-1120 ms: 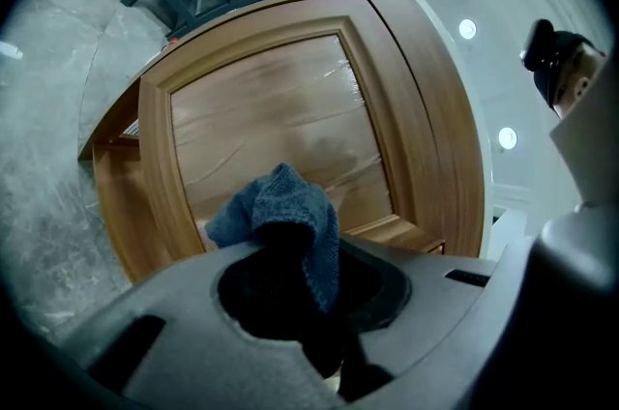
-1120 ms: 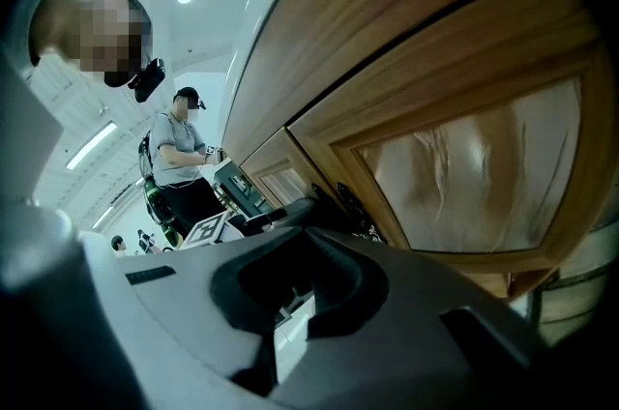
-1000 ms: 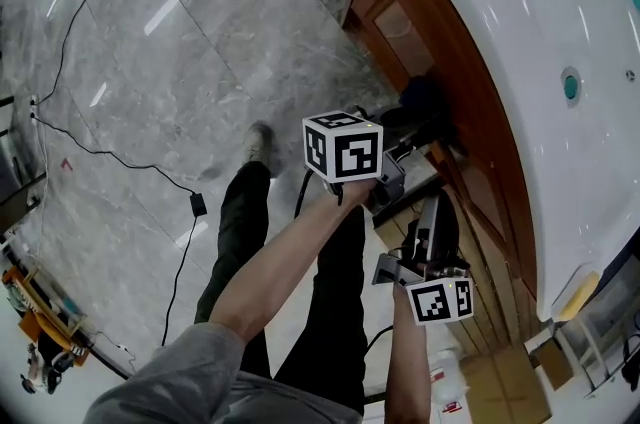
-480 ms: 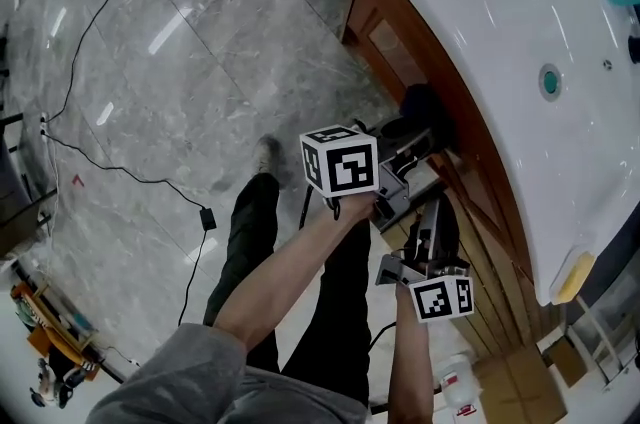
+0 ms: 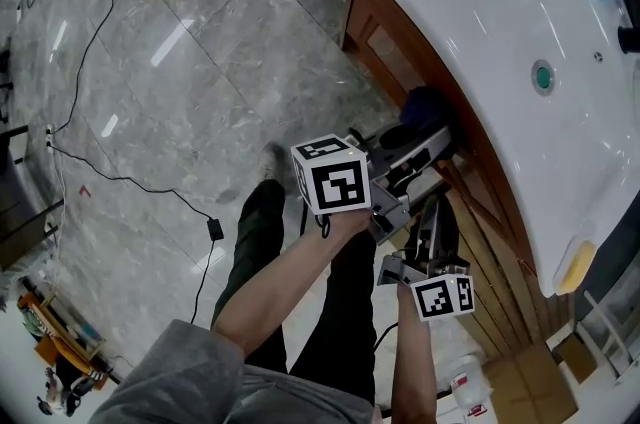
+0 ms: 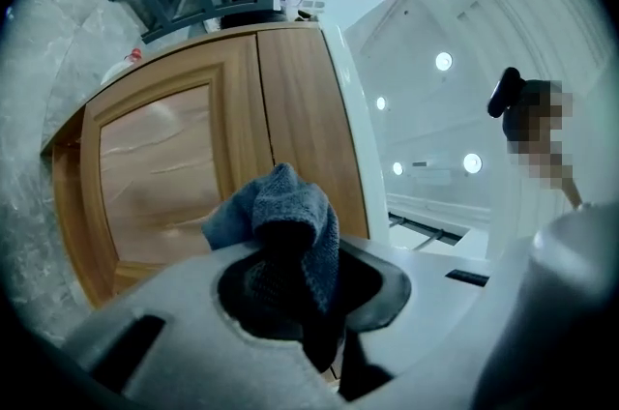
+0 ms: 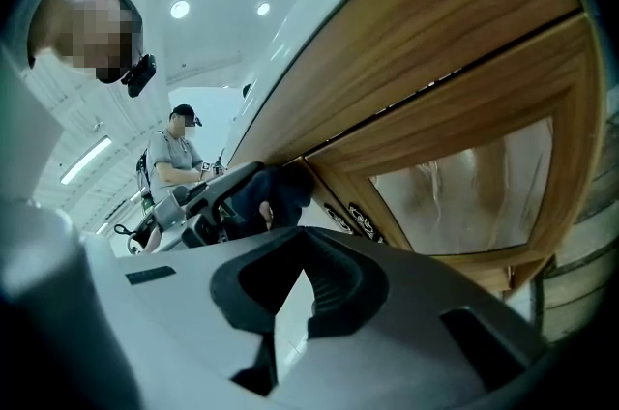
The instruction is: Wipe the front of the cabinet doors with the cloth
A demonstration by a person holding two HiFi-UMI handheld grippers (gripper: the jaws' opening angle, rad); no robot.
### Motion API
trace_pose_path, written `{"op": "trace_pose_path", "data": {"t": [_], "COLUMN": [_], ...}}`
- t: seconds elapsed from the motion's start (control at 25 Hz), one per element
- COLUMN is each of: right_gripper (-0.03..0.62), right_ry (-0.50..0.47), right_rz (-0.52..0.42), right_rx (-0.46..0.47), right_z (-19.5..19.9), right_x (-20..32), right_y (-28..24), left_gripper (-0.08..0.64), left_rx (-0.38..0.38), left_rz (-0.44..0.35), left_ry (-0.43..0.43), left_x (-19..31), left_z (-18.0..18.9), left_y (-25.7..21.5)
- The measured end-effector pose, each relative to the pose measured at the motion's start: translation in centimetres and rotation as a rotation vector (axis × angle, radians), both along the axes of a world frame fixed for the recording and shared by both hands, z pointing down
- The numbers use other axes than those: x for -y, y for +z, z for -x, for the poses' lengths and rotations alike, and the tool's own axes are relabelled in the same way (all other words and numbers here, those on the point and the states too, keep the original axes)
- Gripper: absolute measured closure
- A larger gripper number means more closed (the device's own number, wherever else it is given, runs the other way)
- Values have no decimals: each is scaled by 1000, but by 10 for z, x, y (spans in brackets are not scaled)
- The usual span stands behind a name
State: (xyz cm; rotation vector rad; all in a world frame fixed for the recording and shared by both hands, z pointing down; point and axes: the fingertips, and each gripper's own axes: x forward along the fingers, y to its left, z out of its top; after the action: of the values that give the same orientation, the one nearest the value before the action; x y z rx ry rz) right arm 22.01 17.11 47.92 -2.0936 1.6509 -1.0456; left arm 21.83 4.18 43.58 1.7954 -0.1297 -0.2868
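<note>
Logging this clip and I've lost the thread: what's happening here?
A person at a vanity with a white sink works with two handheld grippers. The left gripper is shut on a blue cloth, held up at the front of a wooden cabinet door, so wiping looks under way. The right gripper points at the cabinet front nearby, shut with nothing in it.

Right gripper: jaws closed tip to tip, nothing between them. Beyond it stands the wooden cabinet door — paler inset panel — directly under the white counter edge. The left gripper holds a dark cloth at the door's upper corner.
</note>
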Motion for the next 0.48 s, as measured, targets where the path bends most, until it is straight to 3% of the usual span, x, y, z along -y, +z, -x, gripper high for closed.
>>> {"op": "trace_pose_path", "data": {"t": [0.48], "right_gripper": [583], "right_ry": [13], "right_rz": [-6], "right_rx": [1], "right_z": [0], "right_x": [-2], "right_y": [-13], "left_gripper": [503], "left_rx": [51], "left_rz": [-4], "left_ry": [3], "left_x": [-7], "left_z": [36], "left_y": [-9]}}
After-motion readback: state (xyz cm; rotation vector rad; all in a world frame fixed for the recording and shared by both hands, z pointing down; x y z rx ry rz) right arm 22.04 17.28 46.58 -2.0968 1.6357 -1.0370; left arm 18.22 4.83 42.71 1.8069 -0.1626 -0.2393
